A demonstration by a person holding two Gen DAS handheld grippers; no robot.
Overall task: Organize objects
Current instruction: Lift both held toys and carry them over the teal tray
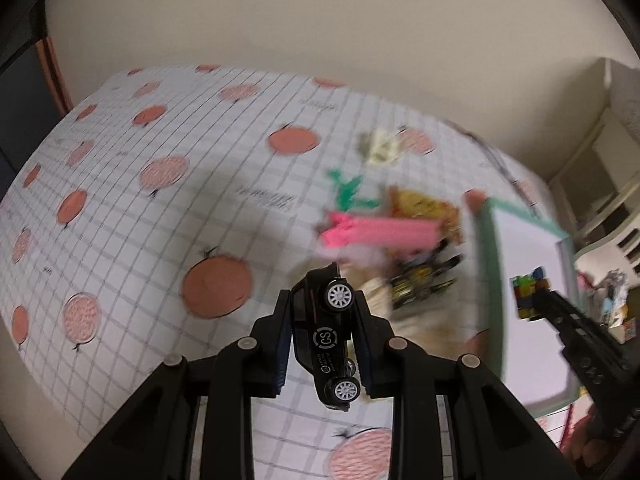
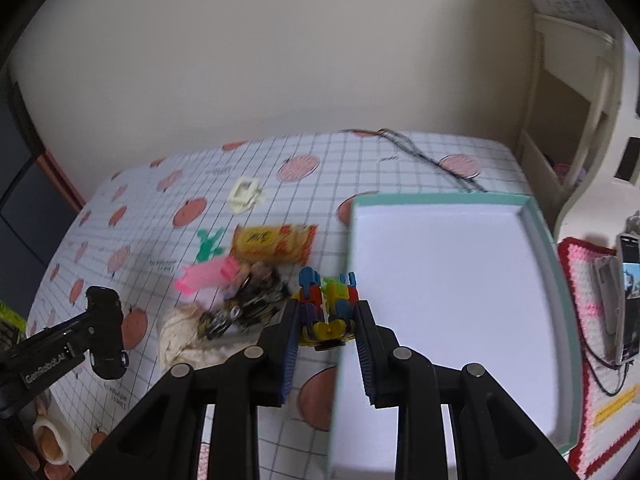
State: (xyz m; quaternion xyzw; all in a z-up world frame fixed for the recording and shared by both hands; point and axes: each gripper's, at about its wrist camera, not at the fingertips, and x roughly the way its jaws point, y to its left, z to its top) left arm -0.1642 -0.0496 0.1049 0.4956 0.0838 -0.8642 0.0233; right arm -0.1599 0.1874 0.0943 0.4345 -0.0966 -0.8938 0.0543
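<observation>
Left gripper [image 1: 322, 344] is clamping the black toy car [image 1: 326, 336], lower centre; right gripper [image 2: 327, 320] is gripping the block toy [image 2: 326, 306]. Box [image 2: 538, 224] is sitting empty; the pile [image 2: 244, 280] is waiting.

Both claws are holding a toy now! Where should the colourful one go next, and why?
Probably a short carry sideways over the white tray with the green rim, then let go. The right claw is shut on the multicoloured plastic block toy, the tray's rim lies right beside it, and its floor looks bare. The left claw grips the small black toy car and could follow.
</observation>
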